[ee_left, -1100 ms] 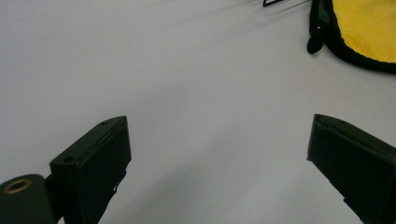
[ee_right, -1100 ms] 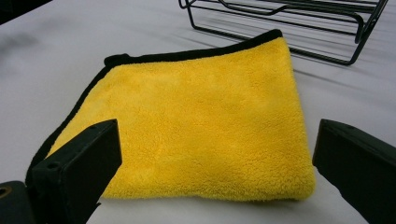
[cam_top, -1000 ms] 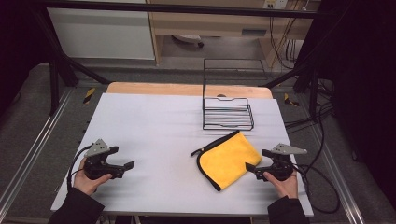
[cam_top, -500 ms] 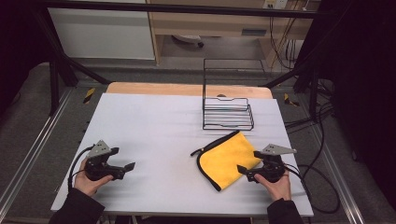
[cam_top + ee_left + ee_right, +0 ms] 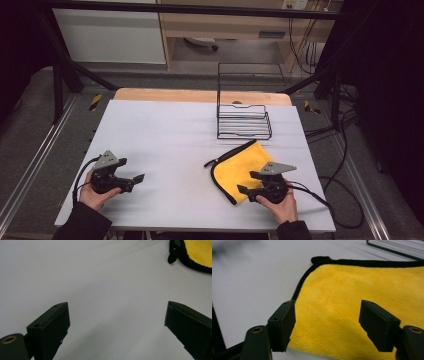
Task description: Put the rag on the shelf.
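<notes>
High view: a folded yellow cloth (image 5: pixel 240 170) with black edging lies on the white bench (image 5: pixel 165 130), toward its near right, just in front of a black wire rack (image 5: pixel 243 122). The right gripper (image 5: pixel 248 190) sits at the cloth's near corner, jaws pointing left over the edge; the left gripper (image 5: pixel 134 179) rests well apart on the bare bench, near left.

Left gripper view: jaws wide, nothing between them but bench surface; the cloth's (image 5: pixel 197 252) black hanging loop (image 5: pixel 172 255) and one corner appear far off at upper right.

Right gripper view: jaws wide and empty, straddling the cloth's (image 5: pixel 352 302) near border, yellow pile between them.

Judged step: approach to grasp, not yet closed. The next move likely calls for lowering the right jaws onto the cloth's edge and closing on it, pinching fabric rather than skidding across the bench.
</notes>
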Available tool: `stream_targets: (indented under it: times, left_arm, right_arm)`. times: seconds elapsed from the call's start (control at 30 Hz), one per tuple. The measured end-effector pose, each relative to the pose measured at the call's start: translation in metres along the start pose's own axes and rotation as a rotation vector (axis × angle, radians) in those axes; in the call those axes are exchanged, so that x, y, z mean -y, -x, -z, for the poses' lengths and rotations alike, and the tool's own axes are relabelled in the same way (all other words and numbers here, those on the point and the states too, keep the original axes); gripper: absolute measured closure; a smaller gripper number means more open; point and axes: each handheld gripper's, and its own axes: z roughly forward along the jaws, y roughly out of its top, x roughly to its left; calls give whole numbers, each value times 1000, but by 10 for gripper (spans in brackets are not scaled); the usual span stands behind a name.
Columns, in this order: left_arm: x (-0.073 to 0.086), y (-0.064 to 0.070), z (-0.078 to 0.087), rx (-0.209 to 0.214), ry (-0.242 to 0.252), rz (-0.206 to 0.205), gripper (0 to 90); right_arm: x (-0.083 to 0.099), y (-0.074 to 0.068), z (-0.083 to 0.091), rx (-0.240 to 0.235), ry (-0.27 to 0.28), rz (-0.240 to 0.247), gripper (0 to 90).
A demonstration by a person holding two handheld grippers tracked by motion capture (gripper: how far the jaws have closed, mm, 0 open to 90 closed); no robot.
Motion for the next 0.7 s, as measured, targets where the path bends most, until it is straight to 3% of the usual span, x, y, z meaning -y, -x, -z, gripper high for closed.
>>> stream_targets:
  times: [0.37,0.7]
  left_arm:
    - [0,1,-1,-6,-5,-3,67]
    - [0,2,-3,-7,-19,-5,80]
  right_arm:
    - [8,-24,-14,-17,-58,10,450]
    - [13,-37,-28,69,-111,92,559]
